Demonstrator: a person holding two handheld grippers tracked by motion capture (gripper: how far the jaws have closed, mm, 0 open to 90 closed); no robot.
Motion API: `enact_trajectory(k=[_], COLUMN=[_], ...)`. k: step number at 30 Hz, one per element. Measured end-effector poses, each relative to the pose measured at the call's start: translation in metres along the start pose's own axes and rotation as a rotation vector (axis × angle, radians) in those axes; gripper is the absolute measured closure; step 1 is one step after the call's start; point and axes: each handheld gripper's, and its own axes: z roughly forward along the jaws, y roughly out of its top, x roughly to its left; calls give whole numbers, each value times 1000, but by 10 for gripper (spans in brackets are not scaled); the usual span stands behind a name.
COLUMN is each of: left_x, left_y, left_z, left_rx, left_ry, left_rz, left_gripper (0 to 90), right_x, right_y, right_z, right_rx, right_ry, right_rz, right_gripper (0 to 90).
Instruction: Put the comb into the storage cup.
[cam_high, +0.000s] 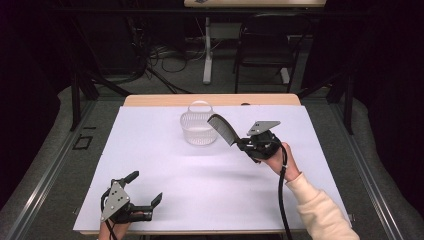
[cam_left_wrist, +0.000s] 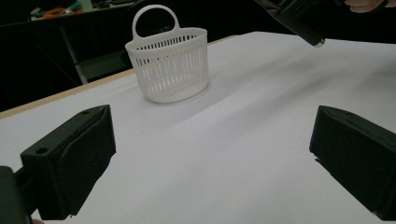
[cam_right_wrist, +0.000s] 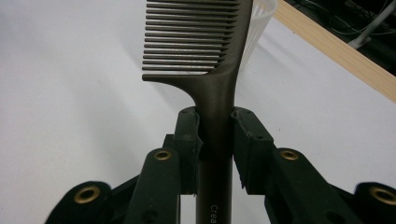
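Observation:
A dark comb (cam_high: 221, 129) (cam_right_wrist: 201, 46) is gripped by its handle in my right gripper (cam_high: 246, 143) (cam_right_wrist: 215, 135), which is shut on it and holds it in the air, teeth end slanting up toward the basket. The white slatted basket (cam_high: 199, 127) (cam_left_wrist: 169, 63) with a loop handle stands upright on the white table sheet (cam_high: 165, 165), just left of the comb's tip. My left gripper (cam_high: 146, 187) (cam_left_wrist: 210, 158) rests near the front left of the sheet, jaws wide open with nothing between them, pointing toward the basket.
The white sheet covers a wooden table whose bare far edge (cam_high: 210, 99) shows behind the basket. Beyond the table are a dark chair (cam_high: 265, 47), a table leg (cam_high: 207, 55) and floor cables. A person's cream sleeve (cam_high: 320, 212) comes in at the front right.

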Motion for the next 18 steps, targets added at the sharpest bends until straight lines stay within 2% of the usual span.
enact_trajectory(k=[18], left_x=[1], left_y=[0], left_z=[0], left_rx=[1], left_ry=[0], left_rz=[-1], left_gripper=[4], right_x=[-7], right_y=[18], right_z=[0], right_rx=[-14], right_ry=[-23], right_rz=[-17], right_gripper=[728])
